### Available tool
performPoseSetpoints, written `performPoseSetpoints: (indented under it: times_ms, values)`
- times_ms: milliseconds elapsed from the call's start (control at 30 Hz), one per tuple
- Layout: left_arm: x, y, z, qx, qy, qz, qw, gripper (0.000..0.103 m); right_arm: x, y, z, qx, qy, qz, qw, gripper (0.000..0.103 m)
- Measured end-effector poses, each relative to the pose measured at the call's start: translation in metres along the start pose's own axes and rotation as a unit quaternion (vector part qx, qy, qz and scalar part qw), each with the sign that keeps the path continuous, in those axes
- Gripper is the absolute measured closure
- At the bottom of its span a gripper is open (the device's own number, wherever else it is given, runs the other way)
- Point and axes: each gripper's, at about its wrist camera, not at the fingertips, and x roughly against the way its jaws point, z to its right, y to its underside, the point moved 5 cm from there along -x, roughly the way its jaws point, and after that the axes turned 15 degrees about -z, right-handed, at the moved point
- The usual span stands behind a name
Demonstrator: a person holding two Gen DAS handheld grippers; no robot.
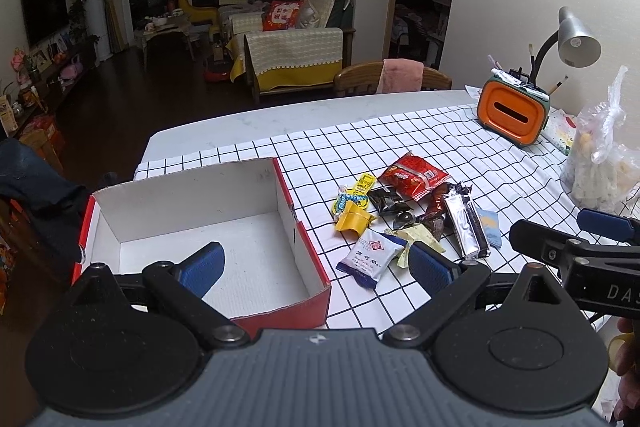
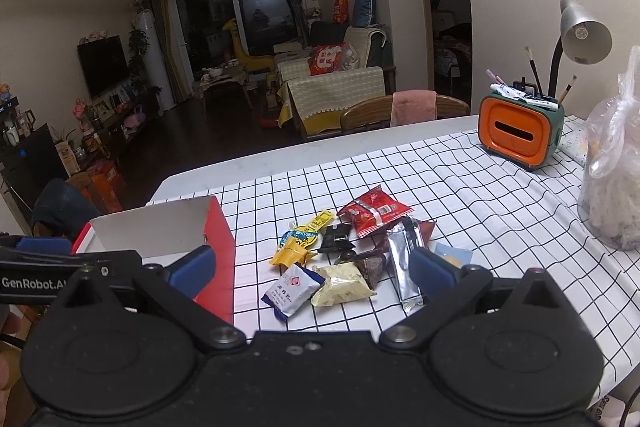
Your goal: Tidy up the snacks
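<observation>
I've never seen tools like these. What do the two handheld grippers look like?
Both are black, with round hinge discs and linkages ending in blue padded jaws. The left gripper has a grey body; the right gripper is black. White lettering marks their sides.

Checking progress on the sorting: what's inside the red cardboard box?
The red cardboard box shows only its bare white floor, no snacks. The left gripper covers part of the near floor, so that patch stays unseen.
</observation>
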Motion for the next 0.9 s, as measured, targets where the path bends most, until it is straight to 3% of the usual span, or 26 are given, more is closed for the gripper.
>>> performPoseSetpoints:
  times_ms: [900]
  values:
    - [0.005, 0.008, 0.004, -0.016, 0.015, 0.007, 0.9997, 0.004, 0.015, 0.011, -0.003, -0.011, 0.01, 0.011, 1.0, 0.0]
